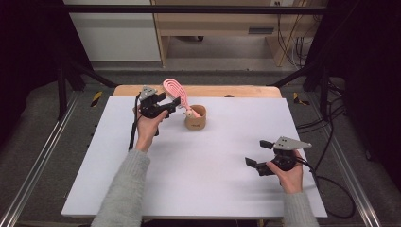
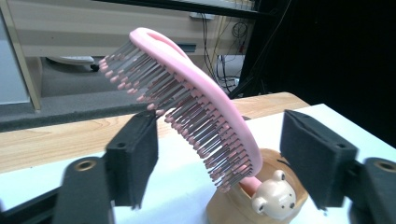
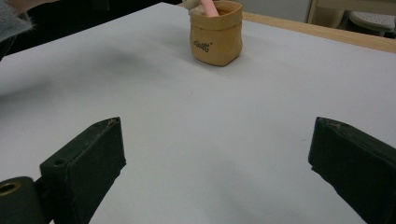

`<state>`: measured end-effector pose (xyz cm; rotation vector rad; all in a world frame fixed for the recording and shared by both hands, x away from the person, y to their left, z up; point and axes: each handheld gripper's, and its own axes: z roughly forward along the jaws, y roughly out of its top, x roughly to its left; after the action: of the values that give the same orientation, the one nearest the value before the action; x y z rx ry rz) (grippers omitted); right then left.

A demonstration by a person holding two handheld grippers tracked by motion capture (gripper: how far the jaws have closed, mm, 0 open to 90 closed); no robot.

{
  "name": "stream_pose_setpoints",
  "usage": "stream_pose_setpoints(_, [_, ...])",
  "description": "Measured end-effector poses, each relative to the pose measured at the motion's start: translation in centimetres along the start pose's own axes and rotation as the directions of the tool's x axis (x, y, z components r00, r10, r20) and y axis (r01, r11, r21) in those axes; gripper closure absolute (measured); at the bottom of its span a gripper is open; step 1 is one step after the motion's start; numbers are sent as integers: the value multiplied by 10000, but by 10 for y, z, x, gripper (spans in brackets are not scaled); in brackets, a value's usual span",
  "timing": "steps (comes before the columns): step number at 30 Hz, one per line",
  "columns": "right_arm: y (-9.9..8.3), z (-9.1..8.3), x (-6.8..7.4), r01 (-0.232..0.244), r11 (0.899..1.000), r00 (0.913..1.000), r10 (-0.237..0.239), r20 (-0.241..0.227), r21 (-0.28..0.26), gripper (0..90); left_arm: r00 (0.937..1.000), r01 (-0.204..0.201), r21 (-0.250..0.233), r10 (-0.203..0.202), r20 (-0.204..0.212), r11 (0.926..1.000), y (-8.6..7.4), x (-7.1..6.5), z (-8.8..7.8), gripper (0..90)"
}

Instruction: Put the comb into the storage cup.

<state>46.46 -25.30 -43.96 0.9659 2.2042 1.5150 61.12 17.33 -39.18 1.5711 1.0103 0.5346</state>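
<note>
Pink hairbrush (image 2: 201,116) standing handle-down in the tan cup (image 1: 195,117), leaning on the rim (so staying up unaided). Left gripper (image 2: 219,158) fingers spread either side, not pressing. Right gripper (image 1: 257,152) fingers spread, empty, resting on the counter (image 1: 198,179).

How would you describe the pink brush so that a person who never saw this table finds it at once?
Look at the white table top, toward its far edge, where a small tan pot stands. The pink plastic hairbrush stands in it handle down, leaning, beside the open left gripper. It is the only pink, bristled thing there; a small cream bear head sits at the pot's rim.
</note>
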Motion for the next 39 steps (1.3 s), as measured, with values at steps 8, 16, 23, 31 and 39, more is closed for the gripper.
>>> stream_pose_setpoints(8, [0,1,0,37,10000,10000,-37,4,22,43,9996,-166,-83,168,216,9998,5,0,-18,170])
stream_pose_setpoints(16, [-1,2,0,-1,10000,10000,1,1,40,43,9985,-49,-47,52,543,10000,13,1,-40,75])
stream_pose_setpoints(23, [0,2,0,9,10000,10000,-9,22,7,43,9945,-310,80,300,1002,9995,14,-3,-55,27])
stream_pose_setpoints(31, [0,1,0,-11,10000,10000,11,21,-19,43,9866,-677,37,664,1487,9977,7,-7,-73,14])
stream_pose_setpoints(39, [0,1,0,-16,10000,10000,16,35,-20,43,9796,-935,66,908,1792,9956,-6,-9,-91,13])
